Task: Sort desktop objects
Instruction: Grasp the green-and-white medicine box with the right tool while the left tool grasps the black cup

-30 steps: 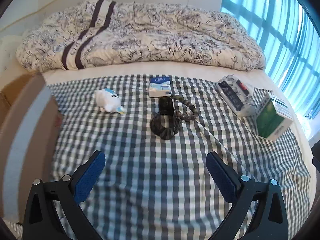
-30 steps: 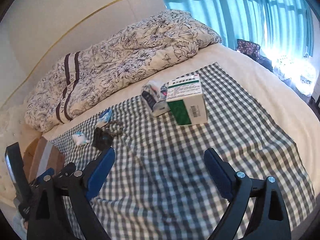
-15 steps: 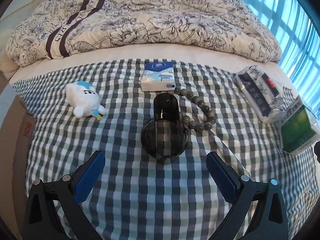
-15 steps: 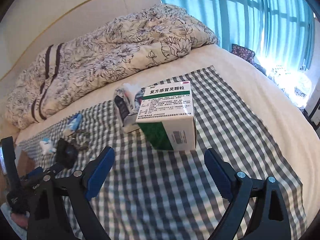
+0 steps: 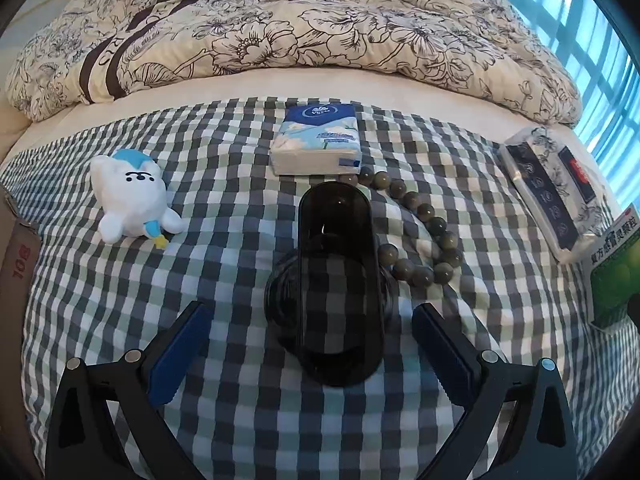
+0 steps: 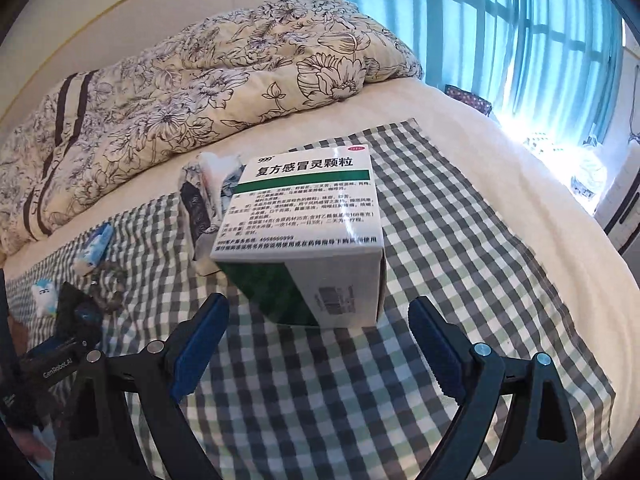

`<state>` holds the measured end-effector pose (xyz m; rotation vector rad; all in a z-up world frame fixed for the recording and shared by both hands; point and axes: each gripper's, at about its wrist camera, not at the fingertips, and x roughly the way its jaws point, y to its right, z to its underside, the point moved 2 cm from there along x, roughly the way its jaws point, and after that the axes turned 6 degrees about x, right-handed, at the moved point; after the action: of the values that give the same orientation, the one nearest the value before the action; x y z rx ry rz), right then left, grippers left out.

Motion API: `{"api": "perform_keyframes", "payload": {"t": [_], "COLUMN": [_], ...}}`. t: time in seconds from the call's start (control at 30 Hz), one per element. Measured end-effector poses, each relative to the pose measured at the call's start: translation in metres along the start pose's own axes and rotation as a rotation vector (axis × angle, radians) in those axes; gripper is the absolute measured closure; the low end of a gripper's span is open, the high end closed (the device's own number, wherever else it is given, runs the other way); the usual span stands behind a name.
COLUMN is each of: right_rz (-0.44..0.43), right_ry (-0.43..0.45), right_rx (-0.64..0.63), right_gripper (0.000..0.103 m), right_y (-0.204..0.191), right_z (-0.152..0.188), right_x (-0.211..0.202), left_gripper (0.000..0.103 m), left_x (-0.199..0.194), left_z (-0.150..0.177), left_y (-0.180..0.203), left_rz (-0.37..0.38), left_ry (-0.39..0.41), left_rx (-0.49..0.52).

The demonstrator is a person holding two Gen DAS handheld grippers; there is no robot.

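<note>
My left gripper [image 5: 312, 344] is open, its blue pads on either side of the near end of a dark smoky glass cup [image 5: 338, 284] lying on the checked cloth [image 5: 224, 264]. A bead bracelet [image 5: 424, 220] curls at the cup's right. A blue tissue pack [image 5: 316, 140] lies beyond it, a white and blue plush toy [image 5: 130, 200] to the left. My right gripper [image 6: 316, 336] is open just in front of a green and white medicine box [image 6: 308, 232], with a patterned packet [image 6: 200, 208] behind the box.
A floral duvet [image 5: 304, 24] is heaped along the far side of the bed. A cardboard box [image 5: 16, 248] stands at the left edge. The patterned packet [image 5: 556, 192] and medicine box [image 5: 616, 264] lie at the cloth's right. A curtained window [image 6: 500, 20] is at the right.
Both grippers have moved forward: the left now has the cup between its open pads, the right has closed in on the medicine box. Nothing on the cloth has moved.
</note>
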<state>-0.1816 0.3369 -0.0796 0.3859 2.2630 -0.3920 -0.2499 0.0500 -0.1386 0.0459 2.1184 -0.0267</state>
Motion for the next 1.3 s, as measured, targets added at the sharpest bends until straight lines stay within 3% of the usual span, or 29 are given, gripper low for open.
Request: {"api": "perform_keyframes", "payload": {"t": [0.57,0.77,1.07,1.17,1.2,1.23,1.3], "right_rz": [0.082,0.1,0.22,0.226,0.211,0.194,0.177], "right_ry": [0.064,0.091,0.144,0.12,0.11,0.111,0.132], "right_rx": [-0.005,0.06,0.087,0.111,0.123,0.13,0.133], "right_gripper": [0.012,0.012,0.012,0.013,0.021,0.024,0.024], "right_y": [-0.02,-0.021,-0.028,-0.02,-0.017,-0.015,-0.013], "right_z": [-0.007,-0.008,-0.019,-0.021,-0.02,-0.019,-0.017], "right_x": [0.017,0.02,0.047,0.059,0.062,0.062,0.054], "left_gripper": [0.0,0.0,0.0,0.008,0.015,0.028,0.038], "left_x": [0.014,0.015,0.013,0.011,0.009,0.006,0.0], "left_z": [-0.005,-0.004,-0.002,-0.002,-0.001,-0.001,0.0], "left_y": [0.001,0.002,0.001,-0.002,-0.005,-0.008,-0.014], "left_rz": [-0.04,-0.04,-0.036,-0.033,-0.024,-0.012,0.006], "left_ry": [0.087,0.094,0.117,0.133,0.142,0.155,0.172], "left_rx": [0.011,0.01,0.001,-0.014,-0.026,-0.039,-0.063]}}
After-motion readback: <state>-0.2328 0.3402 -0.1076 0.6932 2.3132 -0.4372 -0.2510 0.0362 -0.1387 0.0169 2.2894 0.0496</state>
